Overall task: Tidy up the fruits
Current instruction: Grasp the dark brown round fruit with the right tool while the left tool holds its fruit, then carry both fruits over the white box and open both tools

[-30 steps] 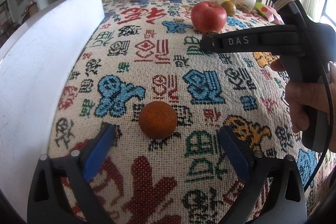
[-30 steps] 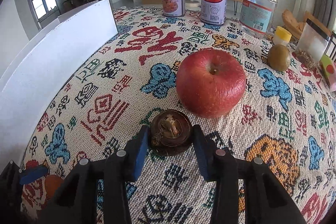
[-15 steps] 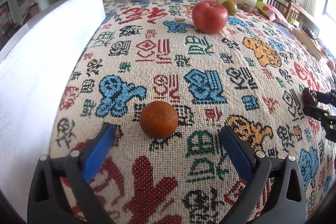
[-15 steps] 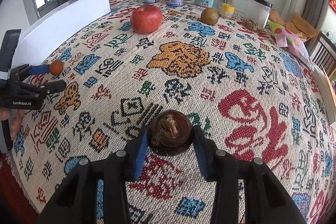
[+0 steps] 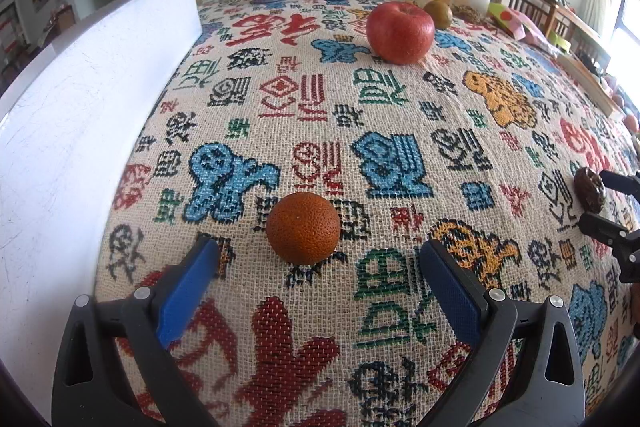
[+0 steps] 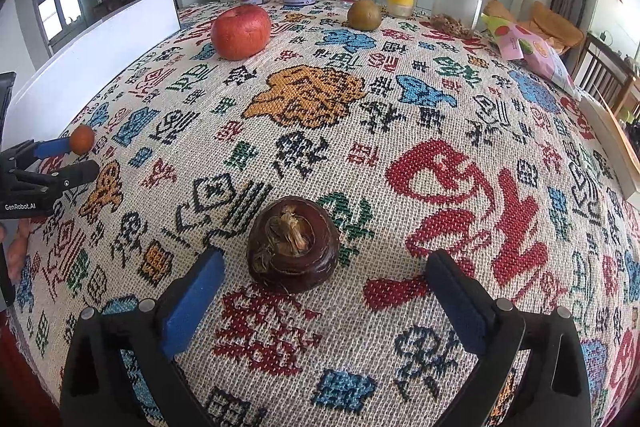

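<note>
Jaws of the right gripper (image 6: 320,291) are opening, letting go the water chestnut (image 6: 294,245), now resting on the tabletop (image 6: 460,131) well apart from the apple (image 6: 241,31); left gripper (image 5: 316,277) wide, unclamped around the tangerine (image 5: 303,228).

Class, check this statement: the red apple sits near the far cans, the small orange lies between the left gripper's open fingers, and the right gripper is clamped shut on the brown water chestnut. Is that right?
Not quite. The right gripper is not clamped: the right wrist view shows its jaws opening, well clear of the brown water chestnut resting on the cloth. The rest stands: red apple, small orange, left gripper.
</note>
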Action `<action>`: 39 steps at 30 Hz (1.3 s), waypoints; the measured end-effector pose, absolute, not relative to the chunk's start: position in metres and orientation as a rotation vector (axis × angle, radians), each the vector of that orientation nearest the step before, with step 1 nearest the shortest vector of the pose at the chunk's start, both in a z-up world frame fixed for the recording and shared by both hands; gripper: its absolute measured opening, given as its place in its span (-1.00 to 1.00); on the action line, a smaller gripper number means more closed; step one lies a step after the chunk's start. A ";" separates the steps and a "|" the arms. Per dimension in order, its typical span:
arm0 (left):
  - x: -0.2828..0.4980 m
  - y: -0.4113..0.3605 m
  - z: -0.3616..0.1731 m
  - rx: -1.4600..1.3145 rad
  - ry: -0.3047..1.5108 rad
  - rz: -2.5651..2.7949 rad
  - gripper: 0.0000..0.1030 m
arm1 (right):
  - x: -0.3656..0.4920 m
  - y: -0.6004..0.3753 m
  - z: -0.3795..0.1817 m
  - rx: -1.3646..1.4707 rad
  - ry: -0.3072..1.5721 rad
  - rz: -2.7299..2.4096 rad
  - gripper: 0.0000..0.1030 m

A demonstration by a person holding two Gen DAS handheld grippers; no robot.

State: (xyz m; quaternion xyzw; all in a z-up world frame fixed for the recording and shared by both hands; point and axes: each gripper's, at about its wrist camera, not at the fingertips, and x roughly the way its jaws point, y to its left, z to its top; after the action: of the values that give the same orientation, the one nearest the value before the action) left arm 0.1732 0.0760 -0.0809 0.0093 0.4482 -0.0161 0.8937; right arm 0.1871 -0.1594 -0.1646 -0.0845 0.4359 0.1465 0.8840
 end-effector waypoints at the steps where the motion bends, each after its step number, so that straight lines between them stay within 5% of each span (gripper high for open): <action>1: 0.173 0.076 -0.081 0.019 0.930 -0.033 0.97 | 0.187 -0.160 -0.165 -0.176 0.908 0.303 0.97; 24: 0.155 0.109 -0.070 -0.202 0.856 -0.210 0.92 | 0.188 -0.163 -0.165 -0.151 0.905 0.316 0.98; 26: 0.162 0.099 -0.072 -0.144 0.872 -0.169 0.67 | 0.187 -0.165 -0.164 -0.136 0.902 0.324 0.98; 27: 0.166 0.096 -0.072 -0.111 0.884 -0.146 0.37 | 0.187 -0.166 -0.164 -0.126 0.900 0.330 0.99; 29: 0.173 0.089 -0.073 -0.055 0.885 -0.104 0.20 | 0.187 -0.169 -0.163 -0.098 0.895 0.348 0.98; 30: 0.174 0.088 -0.073 -0.042 0.881 -0.094 -0.02 | 0.186 -0.172 -0.162 -0.076 0.889 0.362 0.98; 31: 0.175 0.087 -0.073 -0.033 0.880 -0.081 -0.44 | 0.185 -0.175 -0.160 -0.052 0.882 0.383 0.98; 34: 0.169 0.095 -0.072 -0.087 0.884 -0.090 -0.44 | 0.183 -0.175 -0.156 -0.028 0.881 0.414 0.93; 39: 0.153 0.107 -0.062 -0.210 0.917 -0.102 -0.45 | 0.192 -0.150 -0.153 -0.074 0.947 0.410 0.47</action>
State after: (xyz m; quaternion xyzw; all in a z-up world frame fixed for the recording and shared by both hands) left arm 0.1530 0.1075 -0.0624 -0.1013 0.4414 -0.0489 0.8902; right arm 0.1918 -0.1496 -0.1533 -0.0354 0.4525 0.1961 0.8692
